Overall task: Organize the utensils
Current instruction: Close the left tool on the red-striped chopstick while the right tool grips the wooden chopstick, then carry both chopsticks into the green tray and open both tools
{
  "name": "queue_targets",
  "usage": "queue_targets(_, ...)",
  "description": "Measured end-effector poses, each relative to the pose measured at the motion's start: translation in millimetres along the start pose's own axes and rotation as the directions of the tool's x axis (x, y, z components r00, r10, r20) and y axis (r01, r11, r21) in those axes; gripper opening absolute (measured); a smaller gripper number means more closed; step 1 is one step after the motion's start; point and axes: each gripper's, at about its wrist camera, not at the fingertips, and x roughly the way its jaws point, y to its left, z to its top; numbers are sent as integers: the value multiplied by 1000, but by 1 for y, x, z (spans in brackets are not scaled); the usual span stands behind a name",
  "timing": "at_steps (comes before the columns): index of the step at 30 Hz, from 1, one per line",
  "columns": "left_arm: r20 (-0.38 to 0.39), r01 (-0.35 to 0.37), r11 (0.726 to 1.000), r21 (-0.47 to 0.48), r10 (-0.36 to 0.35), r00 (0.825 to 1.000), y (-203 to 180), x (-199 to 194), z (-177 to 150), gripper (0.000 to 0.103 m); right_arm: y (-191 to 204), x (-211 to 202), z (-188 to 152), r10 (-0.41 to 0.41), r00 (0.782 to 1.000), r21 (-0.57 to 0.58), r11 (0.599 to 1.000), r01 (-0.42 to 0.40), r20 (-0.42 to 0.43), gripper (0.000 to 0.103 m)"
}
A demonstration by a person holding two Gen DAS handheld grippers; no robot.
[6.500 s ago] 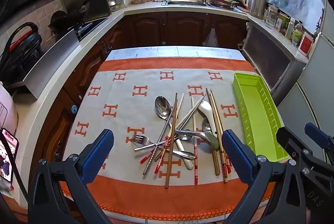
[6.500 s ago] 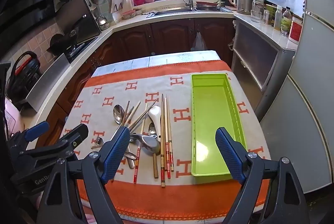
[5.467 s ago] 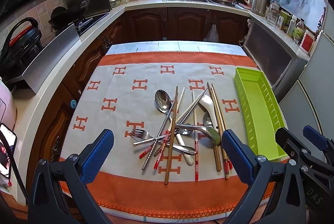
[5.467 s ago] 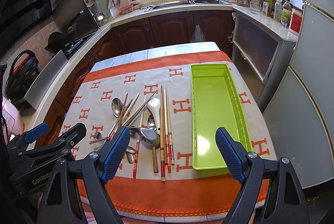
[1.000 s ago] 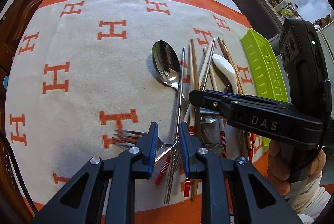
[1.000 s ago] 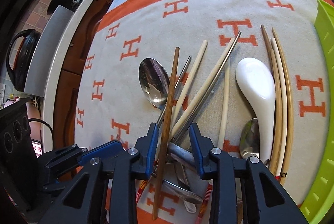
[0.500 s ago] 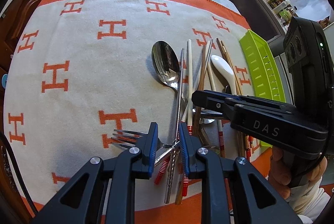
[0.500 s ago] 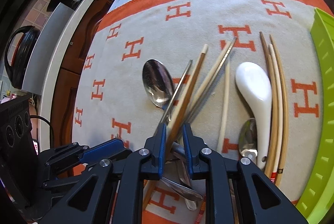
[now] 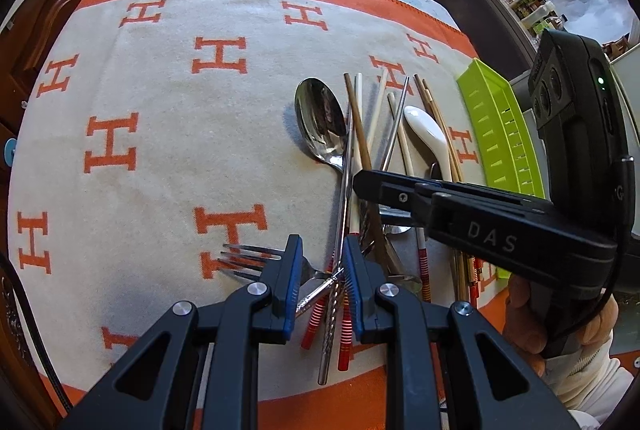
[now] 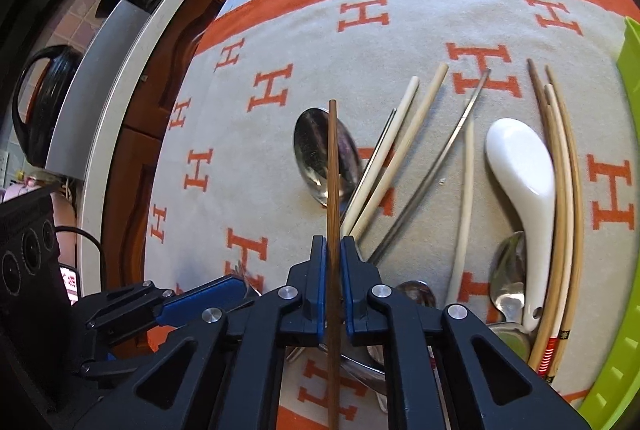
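A pile of utensils lies on the orange-and-cream cloth (image 9: 160, 157): a steel spoon (image 9: 320, 121), a white ceramic spoon (image 10: 520, 165), a fork (image 9: 248, 258), metal and wooden chopsticks. My right gripper (image 10: 332, 270) is shut on a dark brown wooden chopstick (image 10: 333, 165), which points forward over the steel spoon (image 10: 316, 145). My left gripper (image 9: 320, 270) is nearly closed around the fork's handle and a metal chopstick (image 9: 344, 189), with a gap still showing. The right gripper's finger (image 9: 400, 185) reaches into the pile in the left wrist view.
A lime green tray (image 9: 500, 133) sits at the cloth's right edge; its rim also shows in the right wrist view (image 10: 628, 77). Wooden cabinets and a counter run along the left and far side. A black kettle (image 10: 44, 101) stands on the left counter.
My right gripper has closed fully on the brown chopstick and swung it straight forward, lifted off the pile. My left gripper has stayed around the fork handle.
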Motion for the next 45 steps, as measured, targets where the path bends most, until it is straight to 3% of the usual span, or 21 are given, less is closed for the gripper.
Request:
queue_targets(10,-5,2,998,56,-2,1000,-22,4,8,19,-30,-43,-9,77,994,85,993,-83,77,7)
queue_targets(22,-39,-146,981,130,152,988,-46,38,15,18,-62,-77,-26,116,986,108,986,-129,119,7)
queue_targets(25,-43,-164,980,115,170,984,-45,45,18,8,-66,-79,-28,108,985,110,986,-123,133,7)
queue_targets(33,0,-163,984,71,164,986,-41,36,17,4,-81,-88,-33,119,981,137,981,-141,154,7)
queue_targets(45,71,-64,997,40,61,996,-64,-15,10,3,-101,-136,-54,165,959,149,968,-203,232,7)
